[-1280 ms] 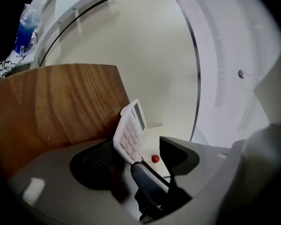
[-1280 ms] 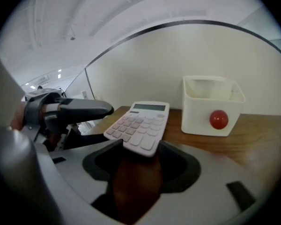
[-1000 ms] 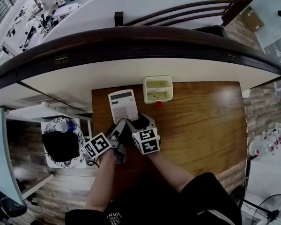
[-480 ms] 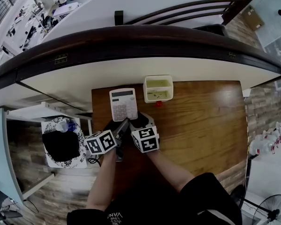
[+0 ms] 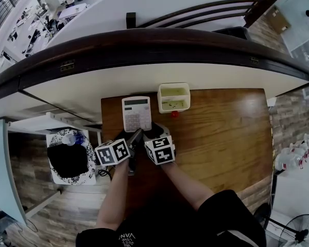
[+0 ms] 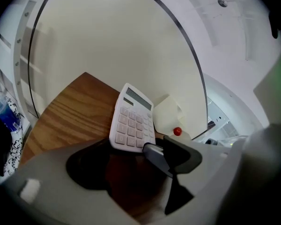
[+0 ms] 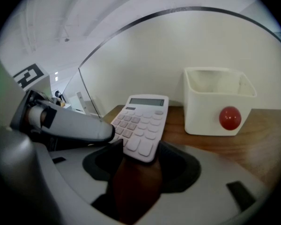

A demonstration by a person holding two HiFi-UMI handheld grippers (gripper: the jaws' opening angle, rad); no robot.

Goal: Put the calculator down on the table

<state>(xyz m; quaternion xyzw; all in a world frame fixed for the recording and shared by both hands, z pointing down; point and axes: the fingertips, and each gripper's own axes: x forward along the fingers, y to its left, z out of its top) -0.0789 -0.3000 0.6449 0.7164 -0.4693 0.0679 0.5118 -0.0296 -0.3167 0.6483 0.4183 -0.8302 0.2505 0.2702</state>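
A white calculator (image 5: 137, 113) lies near the far left corner of the wooden table (image 5: 221, 133), display end away from me. Its near edge sits between the jaws of my right gripper (image 5: 149, 131), which is shut on it; in the right gripper view (image 7: 138, 156) the calculator (image 7: 143, 125) tilts up from the jaws. My left gripper (image 5: 138, 134) is close beside it on the left, fingers together and holding nothing, its tip (image 7: 105, 132) at the calculator's near left corner. The left gripper view shows the calculator (image 6: 133, 125) just ahead.
A white open box (image 5: 160, 99) stands right of the calculator, with a small red ball (image 5: 174, 114) against its front. The table's left edge is close to the calculator. A curved white counter (image 5: 144, 78) runs behind. A patterned stool (image 5: 54, 176) stands lower left.
The calculator has slid slightly farther away and turned squarer to the table. Both grippers moved forward with it, and the left one drew closer to the right.
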